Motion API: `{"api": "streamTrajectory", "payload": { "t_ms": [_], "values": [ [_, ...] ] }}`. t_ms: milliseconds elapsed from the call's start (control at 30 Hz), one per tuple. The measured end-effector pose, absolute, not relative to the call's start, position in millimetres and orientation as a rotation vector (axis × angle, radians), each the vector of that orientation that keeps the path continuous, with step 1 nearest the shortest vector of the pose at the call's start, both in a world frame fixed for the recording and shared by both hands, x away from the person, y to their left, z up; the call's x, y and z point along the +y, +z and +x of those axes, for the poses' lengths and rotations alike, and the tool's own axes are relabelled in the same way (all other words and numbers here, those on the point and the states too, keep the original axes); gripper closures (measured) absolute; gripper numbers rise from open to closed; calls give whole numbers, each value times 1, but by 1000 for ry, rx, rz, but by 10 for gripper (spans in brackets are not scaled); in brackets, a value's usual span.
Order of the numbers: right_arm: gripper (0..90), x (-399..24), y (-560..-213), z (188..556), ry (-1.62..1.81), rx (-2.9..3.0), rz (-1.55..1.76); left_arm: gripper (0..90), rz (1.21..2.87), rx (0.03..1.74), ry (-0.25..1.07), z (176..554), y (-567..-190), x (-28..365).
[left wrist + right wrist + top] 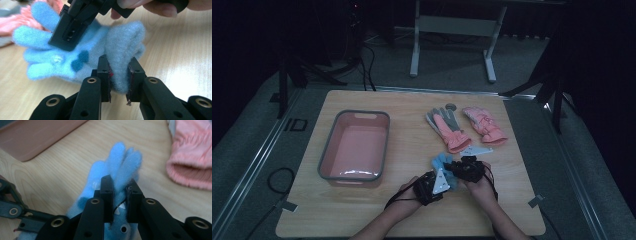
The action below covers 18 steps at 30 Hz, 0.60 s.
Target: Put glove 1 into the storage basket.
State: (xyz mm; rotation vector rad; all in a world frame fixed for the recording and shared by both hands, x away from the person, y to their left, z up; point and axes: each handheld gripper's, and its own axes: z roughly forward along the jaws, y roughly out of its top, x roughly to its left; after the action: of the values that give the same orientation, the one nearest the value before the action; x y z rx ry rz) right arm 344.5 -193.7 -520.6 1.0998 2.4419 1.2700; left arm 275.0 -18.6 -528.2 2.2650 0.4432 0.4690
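Observation:
A fuzzy light-blue glove (441, 162) with a dark blue bow is held just above the wooden table (412, 210), near its front edge. My left gripper (445, 175) is shut on the glove's cuff; in the left gripper view the pads squeeze the bunched cuff (122, 50) between them at the left gripper (119, 62). My right gripper (453, 167) is shut on the same glove nearer its fingers, the blue glove fingers (125, 157) sticking out past the right gripper (119, 182). The right gripper's fingers (66, 35) sit on the glove's palm.
A pink basin with a grey rim (328, 150) stands to the left of the hands. Behind the hands lie a pink-and-grey glove (447, 127) and a pink glove (484, 125). A white paper scrap (477, 150) lies next to them.

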Motion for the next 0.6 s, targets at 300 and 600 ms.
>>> {"api": "streamTrajectory", "payload": {
  "t_ms": [300, 600],
  "values": [
    [799, -184, -491, 351, 1334, 2406, 1062, 773, 2261, 450, 533, 281, -497, -6],
    [799, -159, -466, 361, 1363, 2404, 1008, 773, 2254, 455, 557, 287, -471, 18]
  ]
}}
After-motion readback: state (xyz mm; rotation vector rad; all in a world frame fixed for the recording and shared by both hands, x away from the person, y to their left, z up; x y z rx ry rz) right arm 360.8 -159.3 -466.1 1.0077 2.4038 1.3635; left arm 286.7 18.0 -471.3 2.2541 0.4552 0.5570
